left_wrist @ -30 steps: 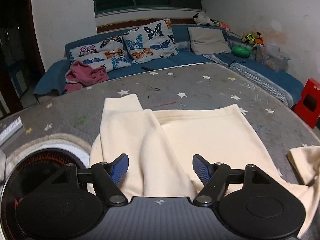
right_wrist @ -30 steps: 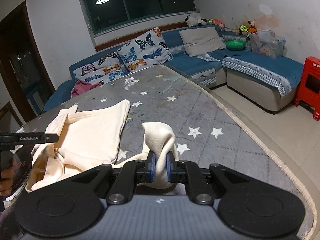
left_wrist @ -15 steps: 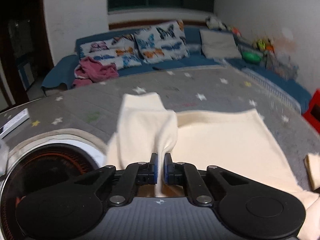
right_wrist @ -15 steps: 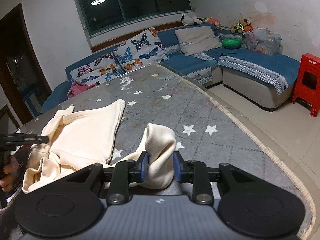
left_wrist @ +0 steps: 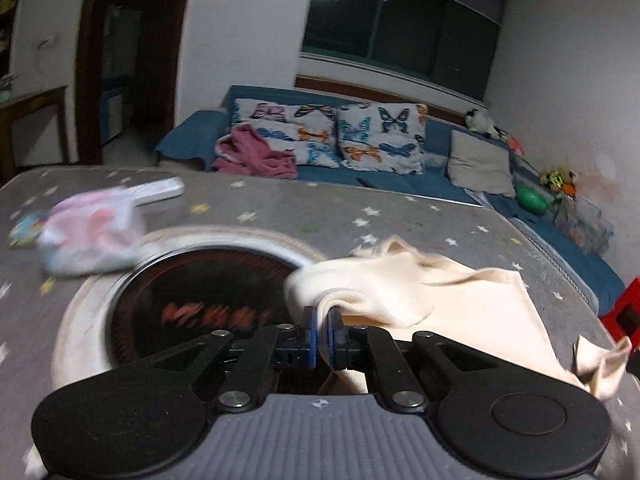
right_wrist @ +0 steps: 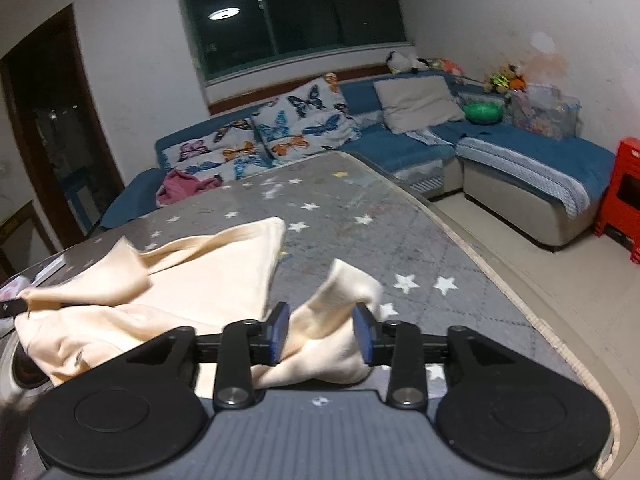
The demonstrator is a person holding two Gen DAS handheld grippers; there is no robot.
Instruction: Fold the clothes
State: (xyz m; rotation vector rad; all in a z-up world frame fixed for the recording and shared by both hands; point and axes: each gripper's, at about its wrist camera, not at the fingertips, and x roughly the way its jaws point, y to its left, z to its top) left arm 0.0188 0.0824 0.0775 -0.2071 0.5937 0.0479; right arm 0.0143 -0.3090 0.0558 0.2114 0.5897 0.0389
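Cream garment (left_wrist: 452,300) sat pinched in the left gripper (left_wrist: 320,334) at lower centre, seemingly for folding; the right gripper (right_wrist: 322,334) was opening, releasing its sleeve.

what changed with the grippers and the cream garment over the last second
The left gripper, open a second ago, shut on a sleeve fold of the cream garment and carried it sideways toward the round heater. The right gripper, then clamped on the other sleeve, is opening; the cloth lies loose between its jaws. The garment's body, the table and the sofa stayed put.
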